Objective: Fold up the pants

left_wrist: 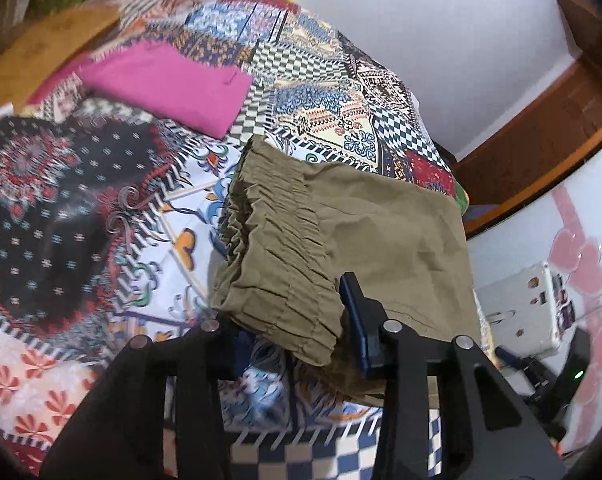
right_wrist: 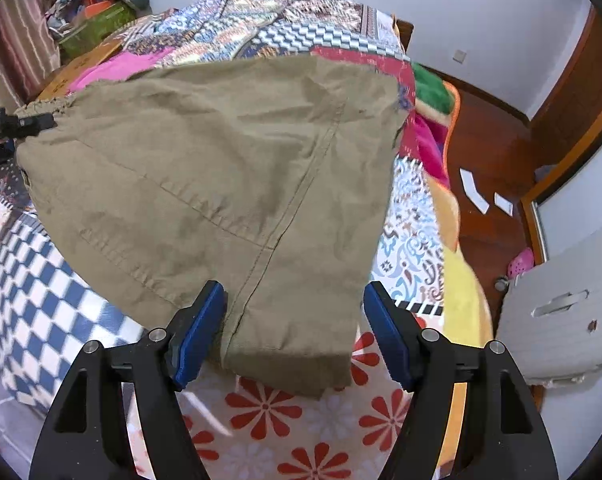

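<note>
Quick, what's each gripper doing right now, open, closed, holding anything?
Left gripper: closed on the waistband of the pants.
Right gripper: open, pants between its fingers, pads not pressing.

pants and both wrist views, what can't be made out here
- Left wrist view: the left finger of the left gripper is hidden behind the gathered waistband of the khaki pants, so the pad contact cannot be confirmed.
- Right wrist view: the pants hide the patterned bedspread beneath; how many layers are folded cannot be told.
- Right gripper: whether its pads touch the cloth between them is unclear.
- Left wrist view: the bedspread's left part is motion-blurred.
</note>
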Motion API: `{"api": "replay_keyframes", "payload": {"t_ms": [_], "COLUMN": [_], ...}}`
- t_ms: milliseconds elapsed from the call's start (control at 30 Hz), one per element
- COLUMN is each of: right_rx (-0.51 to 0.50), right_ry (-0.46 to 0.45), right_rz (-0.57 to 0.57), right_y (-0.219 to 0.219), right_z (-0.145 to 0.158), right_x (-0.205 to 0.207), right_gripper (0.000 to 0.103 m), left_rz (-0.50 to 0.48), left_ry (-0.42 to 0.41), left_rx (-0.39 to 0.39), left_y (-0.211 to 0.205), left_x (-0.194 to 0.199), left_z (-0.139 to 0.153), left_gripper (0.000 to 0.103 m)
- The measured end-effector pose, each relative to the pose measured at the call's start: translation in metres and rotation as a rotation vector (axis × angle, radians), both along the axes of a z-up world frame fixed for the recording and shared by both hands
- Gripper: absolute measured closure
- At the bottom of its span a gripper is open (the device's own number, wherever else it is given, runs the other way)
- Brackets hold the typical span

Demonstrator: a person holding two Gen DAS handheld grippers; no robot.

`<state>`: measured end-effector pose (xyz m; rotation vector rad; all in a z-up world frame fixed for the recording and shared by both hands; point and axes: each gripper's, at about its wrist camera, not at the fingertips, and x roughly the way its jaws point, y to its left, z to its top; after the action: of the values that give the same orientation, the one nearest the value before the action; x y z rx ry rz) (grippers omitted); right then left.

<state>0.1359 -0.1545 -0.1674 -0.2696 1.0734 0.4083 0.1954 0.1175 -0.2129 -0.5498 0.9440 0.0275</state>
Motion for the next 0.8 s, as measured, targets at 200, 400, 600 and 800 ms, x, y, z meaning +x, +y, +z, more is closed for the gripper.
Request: {"api": "replay_keyframes", "payload": {"t_ms": [200, 400, 600, 800], "right_rx": [0.110, 0.212, 0.214, 0.147], "right_ry": [-0.051, -0.115, -0.076, 0.161], "right_rz": [0.048, 0.123, 0.188, 0.296], "right_y": [0.019, 0.069, 0.135, 0.186], "right_z": [0.040, 0.066, 0.044, -0.006], "right_x": [-0.003, -0.001, 0.014, 0.033], "right_gripper": [0.035, 0.035, 0.035, 0.041], "left_rz": [0.008, 0.042, 0.055, 0.030], "left_ry": [-0.012, -0.009, -0.040, -0.081], "left_rx": [0.045, 0.034, 0.068, 0.127], "left_y": [0.005, 0.009, 0.007, 0.003], "left_x": [-0.030, -0.053, -0.069, -0.080], "left_z": [0.010, 0.004, 0.011, 0.023], "left_gripper": [0.064, 0.064, 0.064, 0.065]}}
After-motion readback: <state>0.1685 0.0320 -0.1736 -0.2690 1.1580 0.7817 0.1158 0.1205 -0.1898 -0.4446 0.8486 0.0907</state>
